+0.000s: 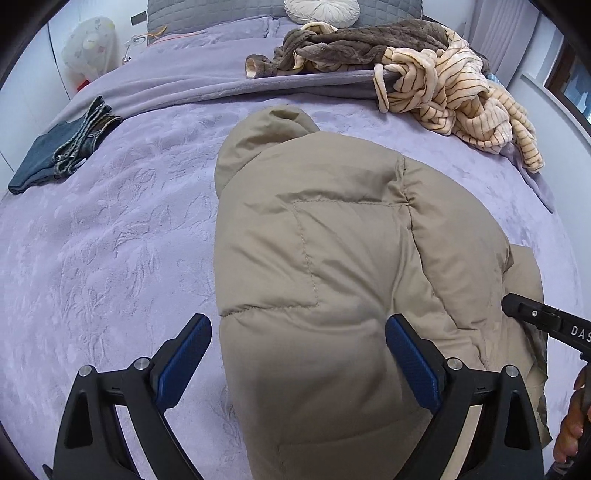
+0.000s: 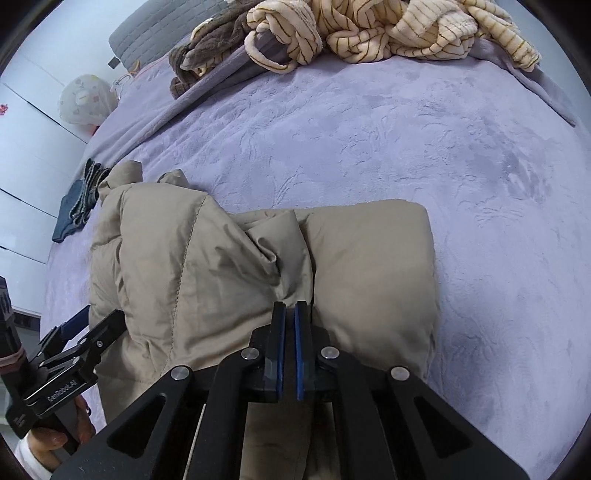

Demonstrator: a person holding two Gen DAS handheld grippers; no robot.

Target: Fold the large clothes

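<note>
On the bed (image 1: 110, 229) lies a tan coat (image 1: 332, 258); the left gripper (image 1: 299, 354) gapes wide over it, the right gripper (image 2: 290, 332) clenched nearly closed, gripping nothing visible.

Jacket (image 1: 332, 277) near end: runs off the bottom edge.
Right gripper (image 2: 290, 314) grip: unclear whether fabric sits between its near-closed pads.
Jeans (image 2: 75, 206): partly behind jacket.

The khaki puffer jacket (image 1: 332, 258) takes up the near middle of the bed (image 2: 424, 155). Open lavender blanket runs wide to its right and beyond it. At the far end, a heap of striped fleece (image 2: 369, 33) and brown fleece (image 1: 369, 44) blocks the way. Folded jeans (image 1: 62, 147) sit at the left edge, with bare blanket between them and the jacket.
</note>
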